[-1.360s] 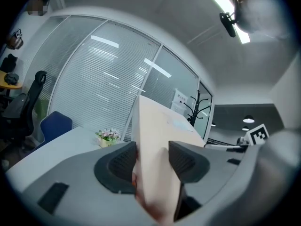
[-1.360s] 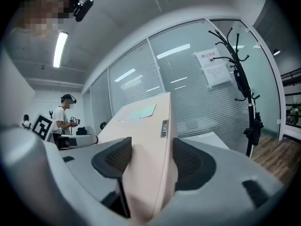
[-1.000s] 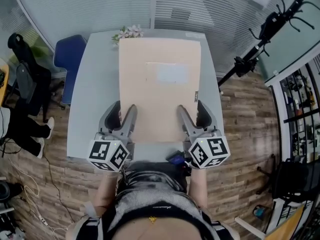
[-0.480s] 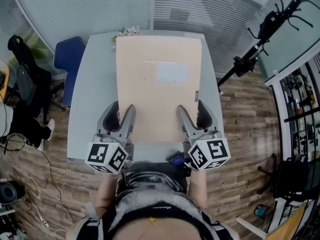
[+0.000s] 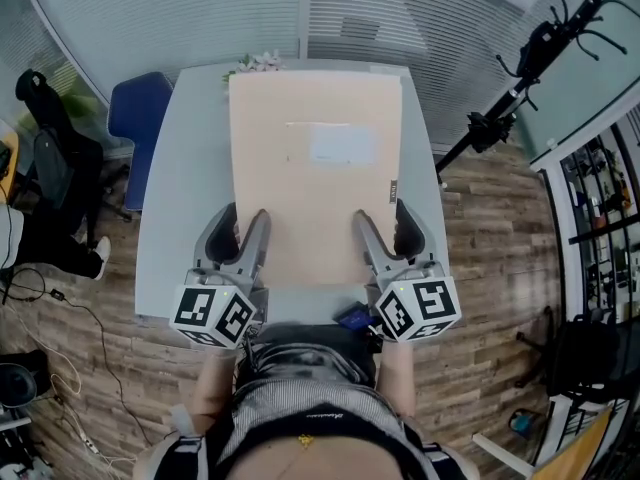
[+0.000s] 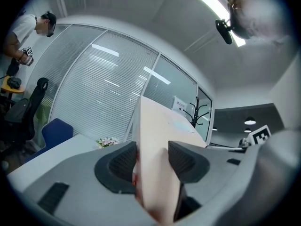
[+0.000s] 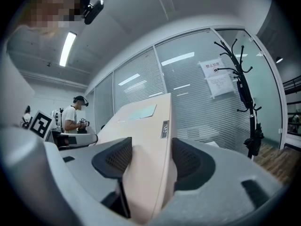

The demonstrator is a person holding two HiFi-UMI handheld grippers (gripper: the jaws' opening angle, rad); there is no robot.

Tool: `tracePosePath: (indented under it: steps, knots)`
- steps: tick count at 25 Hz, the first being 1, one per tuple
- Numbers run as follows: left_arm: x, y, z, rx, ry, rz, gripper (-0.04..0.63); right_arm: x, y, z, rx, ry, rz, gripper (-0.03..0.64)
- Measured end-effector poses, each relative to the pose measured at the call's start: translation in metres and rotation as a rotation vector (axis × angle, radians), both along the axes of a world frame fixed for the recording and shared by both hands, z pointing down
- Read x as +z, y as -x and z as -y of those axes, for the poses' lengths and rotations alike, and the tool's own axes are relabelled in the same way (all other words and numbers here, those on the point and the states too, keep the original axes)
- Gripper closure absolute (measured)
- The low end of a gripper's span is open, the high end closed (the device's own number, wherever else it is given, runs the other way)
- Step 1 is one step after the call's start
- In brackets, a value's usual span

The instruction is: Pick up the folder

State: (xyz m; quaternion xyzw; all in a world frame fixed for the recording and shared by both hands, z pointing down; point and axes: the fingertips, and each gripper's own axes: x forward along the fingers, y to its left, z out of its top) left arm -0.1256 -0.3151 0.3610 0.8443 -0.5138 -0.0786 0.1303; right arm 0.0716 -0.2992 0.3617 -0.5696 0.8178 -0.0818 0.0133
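A large beige folder (image 5: 315,168) with a pale label hangs over the grey table (image 5: 190,188), its near edge towards me. My left gripper (image 5: 241,236) is shut on the folder's near left edge, one finger on each face. My right gripper (image 5: 388,236) is shut on the near right edge the same way. In the left gripper view the folder (image 6: 155,140) fills the gap between the two pads of the left gripper (image 6: 151,161). In the right gripper view the folder (image 7: 146,135) sits pinched between the pads of the right gripper (image 7: 151,163), spine label showing.
Small flowers (image 5: 255,63) peek out at the table's far edge. A blue chair (image 5: 140,108) and a black chair (image 5: 50,158) stand to the left, a black coat stand (image 5: 520,68) to the right. A small blue object (image 5: 352,318) lies by the near edge. Another person (image 6: 28,27) stands far left.
The folder's far end has come up towards the head camera, so it looks larger and hides more of the flowers. Both grippers have stayed where they were.
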Motion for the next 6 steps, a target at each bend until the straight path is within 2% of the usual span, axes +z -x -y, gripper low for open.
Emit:
tracePosePath:
  steps: [6]
  knots:
    - [0.001,0.0006,0.0003,-0.002,-0.003,-0.002,0.388,0.0025,-0.0003,0.0006,0.003,-0.005,0.0,0.349]
